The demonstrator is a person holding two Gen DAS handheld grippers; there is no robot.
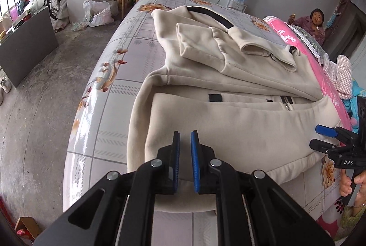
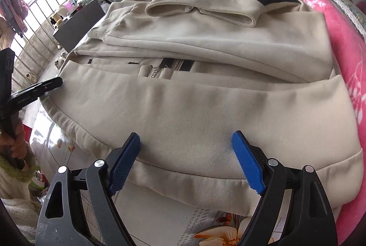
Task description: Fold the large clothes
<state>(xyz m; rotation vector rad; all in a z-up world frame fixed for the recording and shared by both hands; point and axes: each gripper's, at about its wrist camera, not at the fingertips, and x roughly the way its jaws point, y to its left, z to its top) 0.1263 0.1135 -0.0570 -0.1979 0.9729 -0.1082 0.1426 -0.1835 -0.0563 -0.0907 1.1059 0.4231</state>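
Left claw (image 1: 185, 138) nearly closed, empty, above jacket (image 1: 228, 127) hem; right claw (image 2: 185, 143) spread wide, empty, poised over folded hem, likely for next grab.

Beige jacket (image 2: 205, 113) – soft matt fleece cloth; floral bed cover (image 1: 96, 131) – glossy, smooth; pink blanket (image 2: 343, 51) fuzzy.

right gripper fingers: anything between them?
Only the cream jacket: its hem panel lies flat between and under the open right gripper fingers, pads not pressing it. Shows in the right wrist view.
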